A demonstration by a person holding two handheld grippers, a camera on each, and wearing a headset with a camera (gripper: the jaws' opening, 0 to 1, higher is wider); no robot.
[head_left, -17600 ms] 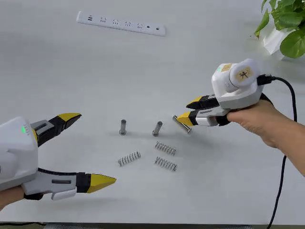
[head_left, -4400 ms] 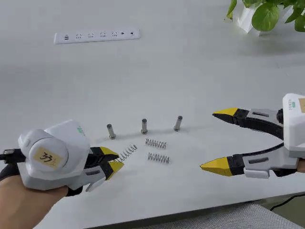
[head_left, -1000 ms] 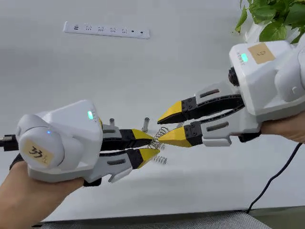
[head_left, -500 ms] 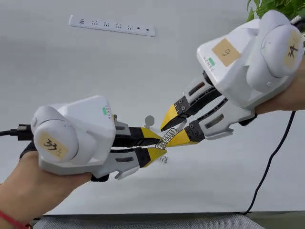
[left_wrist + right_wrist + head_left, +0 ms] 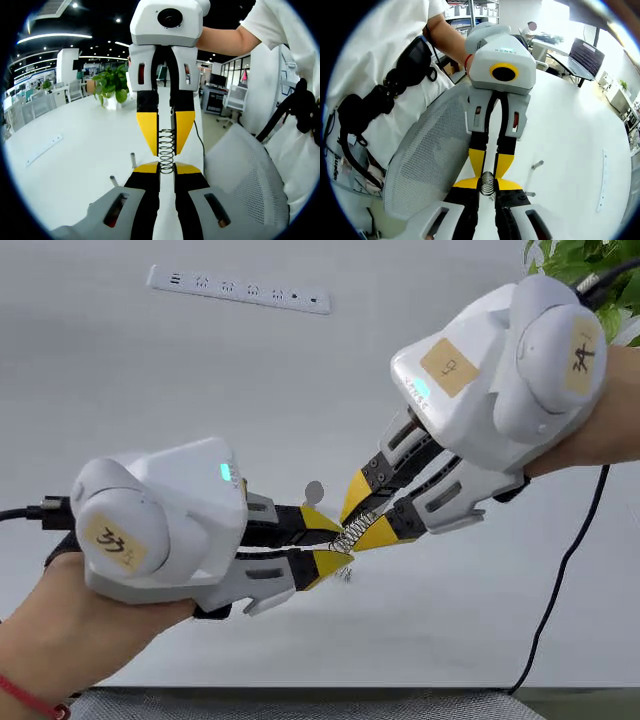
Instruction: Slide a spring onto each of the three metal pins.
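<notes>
A small steel spring (image 5: 352,532) hangs in the air between the two grippers, above the white table (image 5: 200,380). My left gripper (image 5: 340,542) is shut on one end of it, and the coil (image 5: 166,147) runs straight out from its tips (image 5: 166,167). My right gripper (image 5: 365,525) comes in from the upper right, shut on the other end. The right gripper view looks along the spring (image 5: 487,182), end-on. Two metal pins (image 5: 132,159) (image 5: 113,180) stand on the table below. One pin head (image 5: 314,492) shows behind the tips. Another spring (image 5: 345,575) lies under them.
A white power strip (image 5: 238,288) lies at the far side of the table. A potted plant (image 5: 580,255) stands at the back right. A black cable (image 5: 565,570) trails from the right gripper. A mesh chair back (image 5: 245,185) is at the table's near edge.
The right gripper's jaws have narrowed onto the spring that the left gripper holds up. Both grippers have stayed tip to tip. Before that, the left gripper lifted this spring off the table.
</notes>
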